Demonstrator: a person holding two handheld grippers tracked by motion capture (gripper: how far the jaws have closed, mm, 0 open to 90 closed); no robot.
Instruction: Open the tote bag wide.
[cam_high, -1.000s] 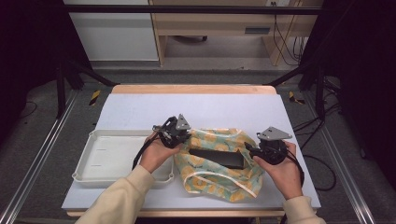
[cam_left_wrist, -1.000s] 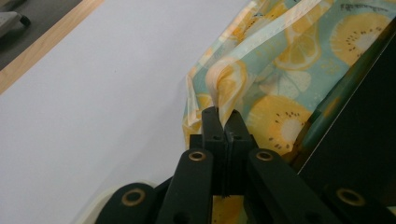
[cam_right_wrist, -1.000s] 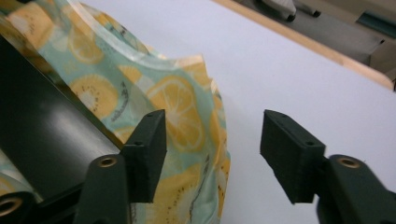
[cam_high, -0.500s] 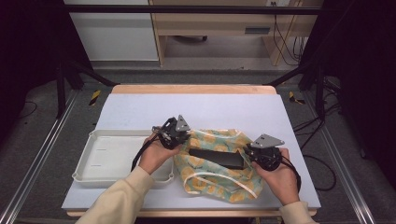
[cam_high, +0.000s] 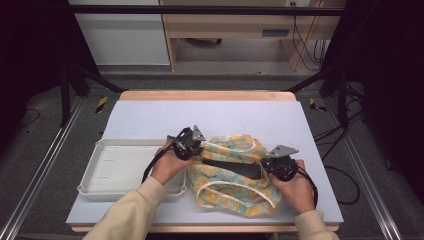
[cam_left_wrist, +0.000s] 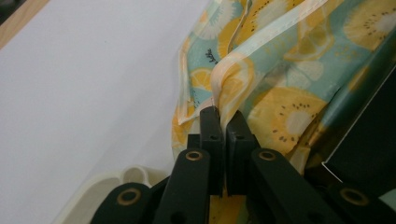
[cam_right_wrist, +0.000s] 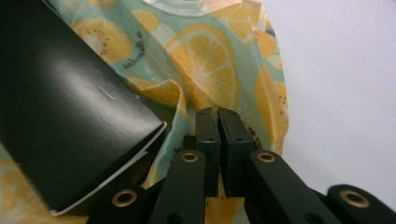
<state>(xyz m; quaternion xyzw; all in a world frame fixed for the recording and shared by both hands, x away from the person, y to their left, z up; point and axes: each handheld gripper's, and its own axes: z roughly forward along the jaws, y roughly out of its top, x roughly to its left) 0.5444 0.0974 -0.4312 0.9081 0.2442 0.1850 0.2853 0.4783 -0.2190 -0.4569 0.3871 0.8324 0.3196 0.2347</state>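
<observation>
1. The work in hand is on a fruit-print cloth bag (cam_high: 232, 175) that lies on the table (cam_high: 210, 112), just right of a white tray (cam_high: 117, 170). A flat black box (cam_high: 232, 167) lies across the bag's mouth, between the two hands.

2. The left tongs (cam_left_wrist: 223, 116) are pinched tight on the bag's pale hem (cam_left_wrist: 224, 84), at the edge of the bag nearest the tray. The hem fold rises straight out from between the pads.

3. The right tongs (cam_right_wrist: 217, 116) have just been closing and now stand all but together on the far side of the bag from the tray. In the right gripper view the printed cloth passes under the tips and seems nipped between them; I judge that a grip, though a thin one.

4. The step, as I read it, is taking both sides of the bag's opening, with the black box at the mouth and partly covered by cloth.

5. The next move likely calls for drawing the two edges apart and up together, evenly, so the mouth opens and the box can settle inside.

6. The risk is the right-hand grip slipping off the thin cloth.
</observation>
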